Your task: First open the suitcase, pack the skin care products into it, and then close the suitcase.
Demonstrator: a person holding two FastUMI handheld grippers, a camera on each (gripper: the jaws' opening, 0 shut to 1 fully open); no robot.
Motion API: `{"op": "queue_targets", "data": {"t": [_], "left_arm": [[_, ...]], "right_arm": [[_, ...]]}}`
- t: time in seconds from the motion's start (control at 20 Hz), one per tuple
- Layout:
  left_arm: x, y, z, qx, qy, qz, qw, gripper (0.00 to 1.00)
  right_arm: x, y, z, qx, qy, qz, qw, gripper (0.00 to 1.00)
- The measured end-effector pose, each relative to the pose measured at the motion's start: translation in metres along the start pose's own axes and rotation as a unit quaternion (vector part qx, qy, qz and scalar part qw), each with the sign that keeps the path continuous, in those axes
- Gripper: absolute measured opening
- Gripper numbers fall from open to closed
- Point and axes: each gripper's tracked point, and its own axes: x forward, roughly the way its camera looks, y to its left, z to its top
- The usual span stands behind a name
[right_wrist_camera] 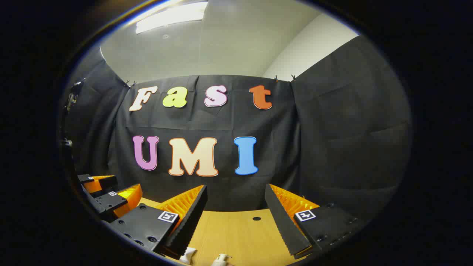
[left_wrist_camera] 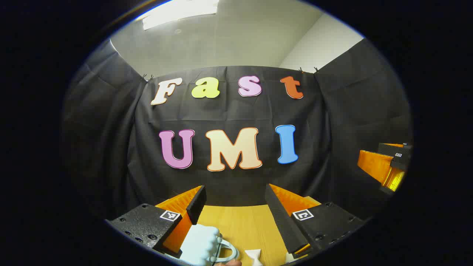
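In the left gripper view, my left gripper (left_wrist_camera: 235, 192) is open with nothing between its fingers, held above the wooden table (left_wrist_camera: 244, 225). Below its left finger lies a pale blue suitcase (left_wrist_camera: 199, 244) with a curved handle (left_wrist_camera: 226, 251), closed as far as I can tell. A small white skin care item (left_wrist_camera: 254, 255) sits just right of the handle. In the right gripper view, my right gripper (right_wrist_camera: 235, 190) is also open and empty over the table (right_wrist_camera: 236, 229). A white tube (right_wrist_camera: 188, 255) and a pump bottle's top (right_wrist_camera: 221, 259) peek in at the bottom edge.
Black cloth walls close the booth behind and on both sides. The right gripper (left_wrist_camera: 386, 164) hangs at the far right of the left gripper view; the left gripper (right_wrist_camera: 111, 190) shows low at the left of the right gripper view. A small hole (right_wrist_camera: 256, 218) marks the tabletop.
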Motion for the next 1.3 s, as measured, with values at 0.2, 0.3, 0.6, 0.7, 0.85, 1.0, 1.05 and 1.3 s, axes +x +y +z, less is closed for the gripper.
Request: {"op": "queue_targets", "data": {"t": [0.2,0.3,0.6,0.7,0.85,1.0,1.05,1.3], "left_arm": [[0.000,-0.005,0.000,-0.001,-0.001,-0.005,1.000,0.94],[0.000,-0.007,0.003,-0.005,-0.004,-0.008,1.000,0.94],[-0.003,-0.010,0.004,-0.003,-0.002,-0.004,1.000,0.94],[-0.005,-0.009,0.003,-0.001,-0.001,0.000,1.000,0.94],[-0.009,-0.009,-0.001,-0.001,0.001,0.004,1.000,0.94],[-0.012,-0.015,-0.021,0.004,0.028,-0.002,1.000,0.94],[-0.014,-0.016,-0.034,0.004,0.045,0.000,0.999,0.94],[-0.012,-0.013,-0.080,0.032,0.107,0.016,0.994,0.92]], "right_arm": [[-0.003,-0.004,0.002,-0.003,-0.004,0.002,1.000,0.98],[-0.003,-0.004,0.000,-0.008,-0.001,0.004,1.000,0.98],[-0.008,-0.005,0.004,-0.013,-0.008,0.011,1.000,0.98],[-0.009,-0.004,0.002,-0.009,-0.007,0.014,1.000,0.99],[-0.009,-0.003,-0.001,-0.002,-0.005,0.018,1.000,0.99],[-0.009,-0.003,-0.013,0.005,0.007,0.029,1.000,0.99],[-0.008,-0.003,-0.018,0.006,0.013,0.035,0.999,0.99],[0.000,-0.002,-0.040,0.021,0.034,0.075,0.996,0.99]]}}
